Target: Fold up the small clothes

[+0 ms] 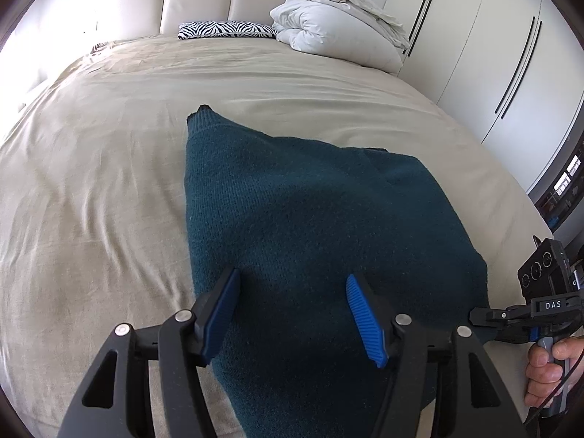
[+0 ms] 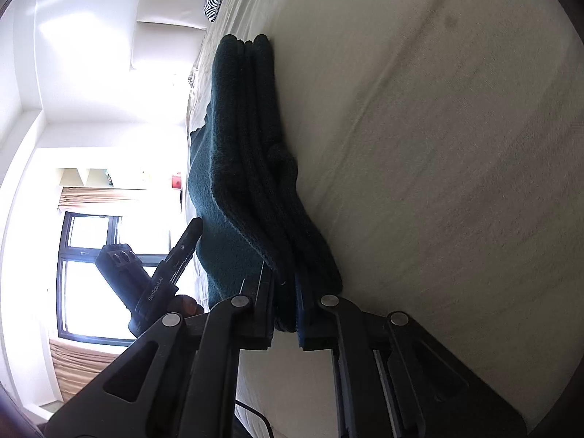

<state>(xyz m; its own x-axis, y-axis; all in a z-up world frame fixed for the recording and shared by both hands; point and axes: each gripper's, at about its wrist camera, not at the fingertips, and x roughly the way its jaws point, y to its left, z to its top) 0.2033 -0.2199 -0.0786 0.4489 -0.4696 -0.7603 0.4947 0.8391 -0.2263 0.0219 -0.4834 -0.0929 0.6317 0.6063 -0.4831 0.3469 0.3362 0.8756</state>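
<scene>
A dark teal knit sweater (image 1: 310, 200) lies folded on the beige bed sheet (image 1: 109, 182), one cuff pointing toward the headboard. My left gripper (image 1: 292, 277) hovers over its near part, jaws open and nothing between the blue pads. At the sweater's right edge my right gripper (image 1: 478, 317) comes in from the side, held by a hand (image 1: 547, 368). In the right wrist view, which is rolled sideways, the right gripper (image 2: 288, 281) is shut on the stacked layers of the sweater (image 2: 233, 146) at its edge. The left gripper (image 2: 189, 233) shows beyond it.
A bundled white duvet (image 1: 339, 18) and a zebra-print pillow (image 1: 226, 31) sit at the padded headboard. White wardrobe doors (image 1: 492, 54) line the right side of the bed. A bright window (image 2: 91, 255) is on the far side.
</scene>
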